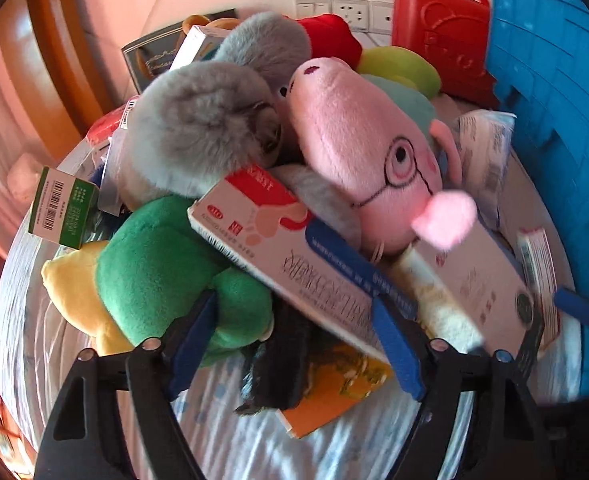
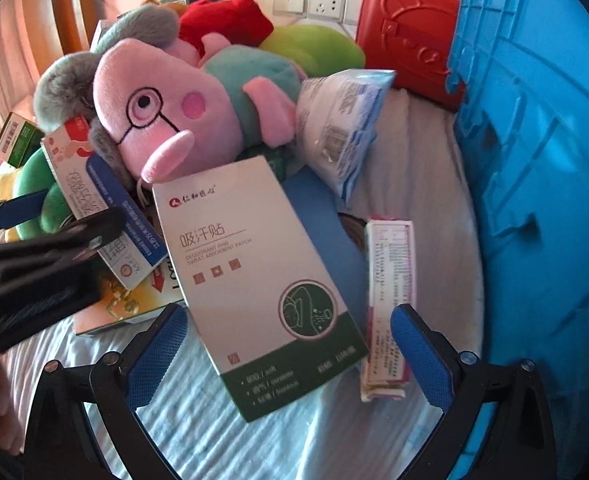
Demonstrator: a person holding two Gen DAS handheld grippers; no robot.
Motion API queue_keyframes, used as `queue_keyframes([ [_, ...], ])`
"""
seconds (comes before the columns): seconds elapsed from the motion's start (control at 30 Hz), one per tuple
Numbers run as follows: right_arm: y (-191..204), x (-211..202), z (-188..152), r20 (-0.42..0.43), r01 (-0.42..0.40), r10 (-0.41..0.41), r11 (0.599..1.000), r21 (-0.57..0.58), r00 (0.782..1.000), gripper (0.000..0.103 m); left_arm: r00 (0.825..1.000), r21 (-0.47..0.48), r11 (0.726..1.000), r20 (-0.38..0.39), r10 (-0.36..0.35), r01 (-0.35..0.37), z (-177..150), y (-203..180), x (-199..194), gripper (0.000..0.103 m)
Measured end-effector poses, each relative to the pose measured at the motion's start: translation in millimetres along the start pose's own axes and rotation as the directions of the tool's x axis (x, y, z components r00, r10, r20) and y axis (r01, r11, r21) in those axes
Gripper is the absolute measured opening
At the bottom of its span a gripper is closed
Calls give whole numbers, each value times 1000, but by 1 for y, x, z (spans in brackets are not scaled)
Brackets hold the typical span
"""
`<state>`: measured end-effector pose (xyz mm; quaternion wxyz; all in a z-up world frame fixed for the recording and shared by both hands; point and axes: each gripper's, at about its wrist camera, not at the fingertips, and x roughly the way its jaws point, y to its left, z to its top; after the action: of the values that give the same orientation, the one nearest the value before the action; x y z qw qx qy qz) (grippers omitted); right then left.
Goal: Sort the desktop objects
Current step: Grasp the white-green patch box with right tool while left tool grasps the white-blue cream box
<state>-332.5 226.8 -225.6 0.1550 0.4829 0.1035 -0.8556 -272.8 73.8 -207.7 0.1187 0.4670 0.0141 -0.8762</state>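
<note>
A heap of toys and boxes lies on a striped cloth. My left gripper [image 1: 294,344] is open, its jaws either side of a green plush [image 1: 166,264] and the near end of a white, red and blue box [image 1: 294,256]. A pink pig plush [image 1: 366,160] lies on top, beside a grey plush [image 1: 202,120]. My right gripper [image 2: 290,352] is open around the lower end of a white and green sweat-patch box [image 2: 254,280]. The pig [image 2: 166,120] lies just beyond. The left gripper shows at the left of the right wrist view [image 2: 34,248].
A blue plastic crate [image 2: 534,160] stands on the right, a red case [image 2: 406,40] behind it. A narrow pink-printed box [image 2: 390,300], a white and blue packet [image 2: 342,120], an orange box [image 1: 334,384] and a green barcoded box [image 1: 62,212] lie around the heap.
</note>
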Motion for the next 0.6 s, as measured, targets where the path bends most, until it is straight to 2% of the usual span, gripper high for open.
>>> queue_keyframes([
  [0.07,2,8,-1,-32,-53,53,999,13,998,103,1000,16,1000,-14,-13,13,-8,13,-4,69],
  [0.1,4,10,-3,-43,-67,68,998,18,997,103,1000,21,1000,-24,-4,5,-12,18,-5,60],
  [0.13,8,8,-5,-38,-64,64,998,9,997,103,999,25,1000,-32,-11,12,-16,25,-7,57],
  [0.3,29,-4,-15,-56,-167,167,986,0,984,103,996,-4,998,-63,-55,55,-22,42,-10,54],
  [0.37,36,-7,-18,-65,-175,174,985,-10,983,103,997,10,999,-63,-44,45,-25,42,-12,51],
  [0.5,44,-14,-26,-86,-214,213,977,6,973,103,993,-12,999,-109,45,-46,-38,61,-3,51],
  [0.53,45,-15,-28,-90,-226,226,974,13,970,103,989,-48,998,-142,38,-46,-42,74,4,51],
  [0.6,46,-18,-31,-93,-233,234,972,18,968,103,988,-100,995,-155,5,-20,-46,89,3,51],
])
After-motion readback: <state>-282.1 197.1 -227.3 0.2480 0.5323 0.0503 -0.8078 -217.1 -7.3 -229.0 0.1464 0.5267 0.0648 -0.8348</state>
